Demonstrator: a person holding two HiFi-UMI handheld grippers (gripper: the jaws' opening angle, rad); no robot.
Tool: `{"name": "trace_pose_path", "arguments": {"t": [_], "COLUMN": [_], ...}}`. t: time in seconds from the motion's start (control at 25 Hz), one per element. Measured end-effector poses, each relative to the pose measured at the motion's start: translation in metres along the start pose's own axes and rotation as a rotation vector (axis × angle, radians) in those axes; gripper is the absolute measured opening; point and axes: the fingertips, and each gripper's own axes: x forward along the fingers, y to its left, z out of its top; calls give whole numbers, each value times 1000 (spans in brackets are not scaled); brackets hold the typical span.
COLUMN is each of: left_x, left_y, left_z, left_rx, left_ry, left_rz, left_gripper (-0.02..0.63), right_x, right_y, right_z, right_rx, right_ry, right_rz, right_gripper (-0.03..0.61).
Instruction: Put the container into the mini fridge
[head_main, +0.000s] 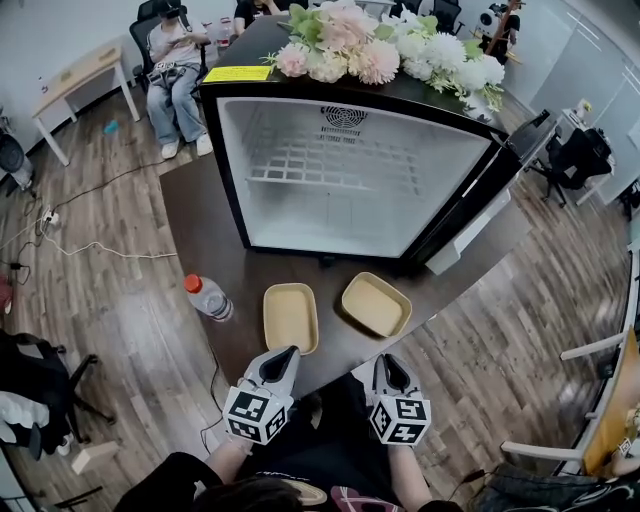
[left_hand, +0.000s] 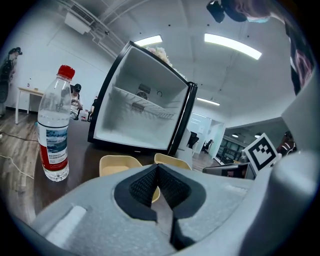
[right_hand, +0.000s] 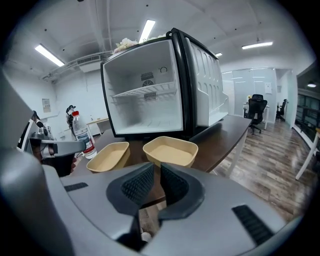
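- Two beige containers (head_main: 290, 317) (head_main: 375, 304) up front
- One water bottle (head_main: 209, 298)
- One mini fridge (head_main: 300, 215)
- One bunch of flowers (head_main: 380, 50)
- Two grippers: left gripper (head_main: 283, 353), right gripper (head_main: 389, 359)

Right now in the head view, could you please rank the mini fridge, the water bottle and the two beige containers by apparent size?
1. mini fridge
2. left container and right container, which look alike, so they stay unranked
3. water bottle, smallest

Mini fridge (head_main: 350, 180) stands open on the dark surface (head_main: 200, 230), flowers (head_main: 380, 50) on top. Left container (head_main: 290, 317) and right container (head_main: 376, 304) sit in front, water bottle (head_main: 208, 297) to their left. Left tongs (head_main: 284, 357) and right tongs (head_main: 388, 362) are at the near edge.
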Motion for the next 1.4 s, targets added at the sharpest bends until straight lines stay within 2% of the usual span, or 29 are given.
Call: {"name": "trace_pose_path", "arguments": {"t": [0.28,0.56,0.72,0.88,1.0,1.4], "left_x": [19,43,48,54,56,62], "left_y": [16,23,27,36,40,41], "left_z": [12,23,22,26,21,23], "left_rx": [-24,-22,-6,-34,-55,-79], "left_ry": [-22,-37,-13,-28,-12,-13], "left_rz": [90,179,229,275,317,381], "left_gripper": [8,8,8,8,8,8], "right_x": [27,62,78,98,110,139], "right_y": [-43,-78,-91,-101,-104,-106], "right_z": [22,44,39,33,20,22], "right_rx": [-3,-56,-80,-122,-113,-179], "right_ry": [12,42,108,190,279,341], "right_rz": [-9,18,27,59,104,182], "right_gripper": [59,106,114,114,132,114]}}
